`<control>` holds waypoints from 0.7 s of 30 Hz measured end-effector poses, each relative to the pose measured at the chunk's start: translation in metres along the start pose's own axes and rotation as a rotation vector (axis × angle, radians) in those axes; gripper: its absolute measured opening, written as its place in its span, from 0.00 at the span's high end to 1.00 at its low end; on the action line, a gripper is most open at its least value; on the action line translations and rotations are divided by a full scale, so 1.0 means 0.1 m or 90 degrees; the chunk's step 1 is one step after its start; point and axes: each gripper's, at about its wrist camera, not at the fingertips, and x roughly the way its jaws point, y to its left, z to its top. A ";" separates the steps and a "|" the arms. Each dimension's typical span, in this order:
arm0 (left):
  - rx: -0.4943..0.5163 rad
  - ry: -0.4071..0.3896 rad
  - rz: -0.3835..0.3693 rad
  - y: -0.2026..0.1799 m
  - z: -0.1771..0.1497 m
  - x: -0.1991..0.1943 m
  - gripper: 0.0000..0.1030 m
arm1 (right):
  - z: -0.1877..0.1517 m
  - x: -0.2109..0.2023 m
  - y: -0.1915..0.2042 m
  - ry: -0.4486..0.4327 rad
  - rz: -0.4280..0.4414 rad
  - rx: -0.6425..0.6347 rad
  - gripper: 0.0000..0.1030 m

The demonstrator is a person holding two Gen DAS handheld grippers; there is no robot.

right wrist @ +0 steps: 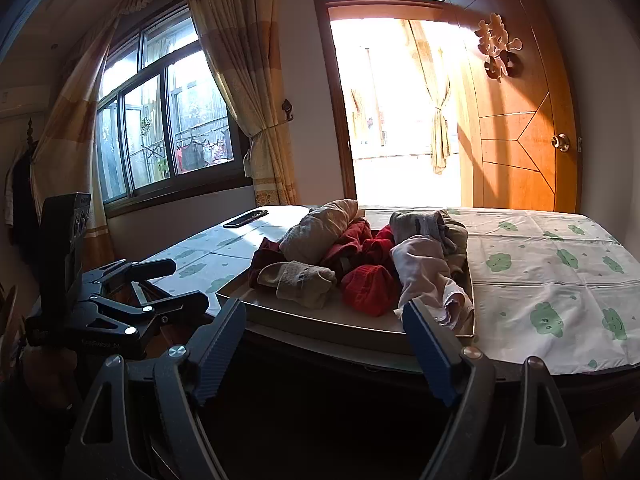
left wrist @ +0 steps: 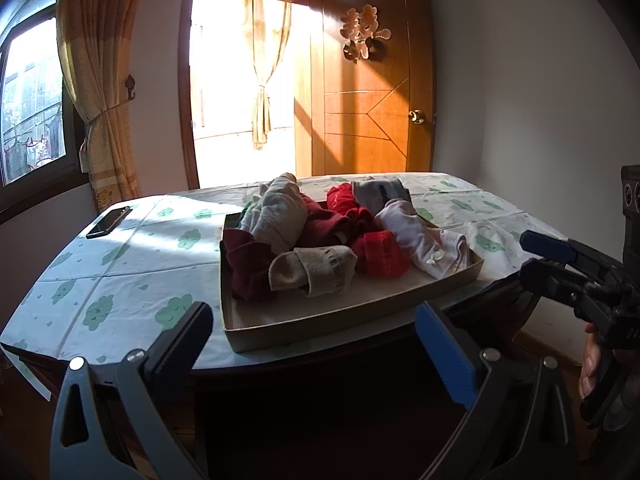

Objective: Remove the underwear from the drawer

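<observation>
In the shallow cardboard drawer tray (left wrist: 360,314) on the table (left wrist: 120,280) — pile of rolled underwear (right wrist: 424,276) | soft, light, compressible — pinch a protruding roll mid-body | left gripper (left wrist: 320,344) jaws apart, empty | right gripper (right wrist: 324,340) jaws apart, empty

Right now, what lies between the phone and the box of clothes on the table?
Only bare tablecloth, seen in both views: the phone lies apart from the shallow box, nothing between.

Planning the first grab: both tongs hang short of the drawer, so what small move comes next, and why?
Probably ease the right tongs forward to the pale folded piece at the drawer's near corner: they are open, empty and nearest it.
</observation>
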 end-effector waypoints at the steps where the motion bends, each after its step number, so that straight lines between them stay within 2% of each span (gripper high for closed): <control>1: -0.001 0.000 0.000 0.00 0.00 0.00 0.00 | 0.00 0.00 0.00 0.001 0.001 0.000 0.20; 21: 0.016 0.000 -0.012 -0.04 -0.07 0.02 0.00 | -0.12 0.06 0.05 0.027 0.013 0.001 0.19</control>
